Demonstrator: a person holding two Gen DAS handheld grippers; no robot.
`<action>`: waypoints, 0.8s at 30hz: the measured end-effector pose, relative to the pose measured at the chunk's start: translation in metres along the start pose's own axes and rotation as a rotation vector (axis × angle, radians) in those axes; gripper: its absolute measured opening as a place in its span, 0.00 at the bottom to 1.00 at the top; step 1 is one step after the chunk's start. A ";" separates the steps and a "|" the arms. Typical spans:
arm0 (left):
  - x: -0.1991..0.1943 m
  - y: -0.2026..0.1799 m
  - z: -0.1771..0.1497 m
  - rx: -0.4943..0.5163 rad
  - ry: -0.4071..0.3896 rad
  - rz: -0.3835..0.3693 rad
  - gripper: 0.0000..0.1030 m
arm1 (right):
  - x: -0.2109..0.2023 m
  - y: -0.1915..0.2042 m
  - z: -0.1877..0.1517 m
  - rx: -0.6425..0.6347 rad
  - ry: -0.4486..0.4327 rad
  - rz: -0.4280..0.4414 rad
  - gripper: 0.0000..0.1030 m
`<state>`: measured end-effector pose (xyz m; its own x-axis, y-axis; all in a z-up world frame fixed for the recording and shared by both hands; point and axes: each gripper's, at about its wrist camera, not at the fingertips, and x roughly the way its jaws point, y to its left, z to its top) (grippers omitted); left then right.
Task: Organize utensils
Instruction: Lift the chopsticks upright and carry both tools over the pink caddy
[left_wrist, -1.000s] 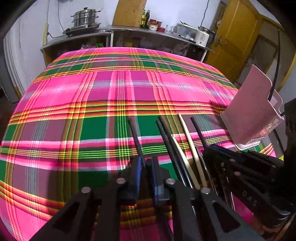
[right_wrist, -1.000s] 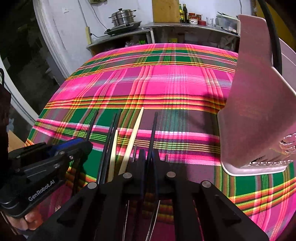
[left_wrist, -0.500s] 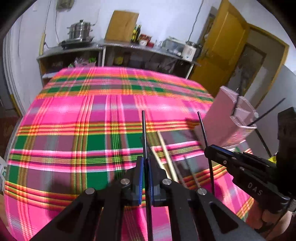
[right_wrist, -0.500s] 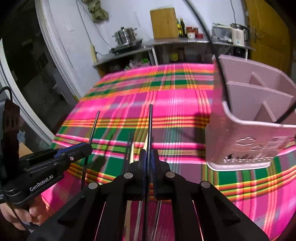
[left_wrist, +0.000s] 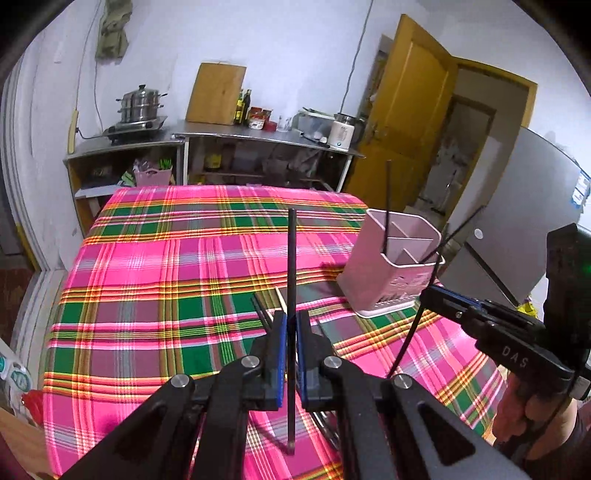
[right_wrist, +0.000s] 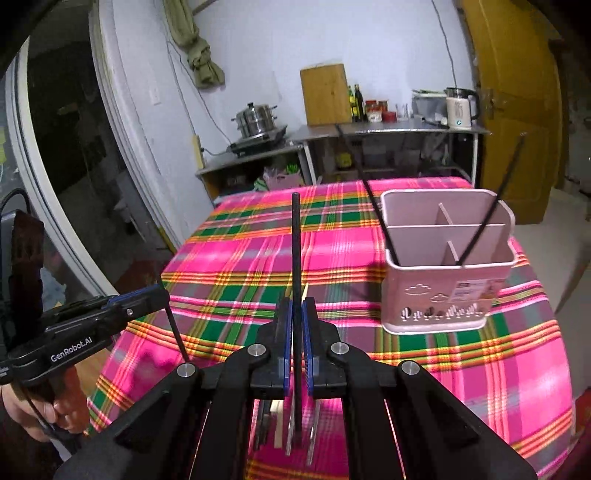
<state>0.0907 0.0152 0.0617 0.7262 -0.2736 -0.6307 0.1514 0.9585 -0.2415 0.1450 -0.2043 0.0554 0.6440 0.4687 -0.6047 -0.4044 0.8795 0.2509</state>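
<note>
Black chopstick (left_wrist: 291, 266) upright, pinched between the blue pads of the left gripper (left_wrist: 290, 354), lifted above the plaid-covered bench (left_wrist: 147, 295). Right gripper (right_wrist: 296, 347) likewise pinching a second black chopstick (right_wrist: 296, 251), upright. Pink divided utensil holder (right_wrist: 436, 295) stands on the bench just right of both, two black chopsticks leaning inside. More chopsticks (left_wrist: 273, 306) lie on the cloth beneath the grippers.

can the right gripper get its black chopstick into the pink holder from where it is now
Probably yes. The right gripper is shut on a black chopstick, lifted off the tablecloth. The pink holder stands upright ahead to its right with open compartments; only two chopsticks lean inside, nothing lies between.
</note>
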 end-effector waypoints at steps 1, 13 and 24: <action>-0.002 -0.001 -0.001 0.002 -0.001 -0.002 0.05 | -0.006 0.000 -0.001 0.003 -0.009 -0.002 0.05; -0.028 -0.028 0.004 0.033 -0.007 -0.046 0.04 | -0.056 -0.014 -0.007 0.037 -0.081 -0.016 0.05; -0.013 -0.059 0.014 0.057 0.021 -0.145 0.04 | -0.078 -0.035 -0.011 0.077 -0.099 -0.071 0.05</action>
<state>0.0817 -0.0361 0.0948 0.6800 -0.4102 -0.6077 0.2918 0.9118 -0.2890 0.1018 -0.2727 0.0853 0.7315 0.4078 -0.5465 -0.3070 0.9126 0.2701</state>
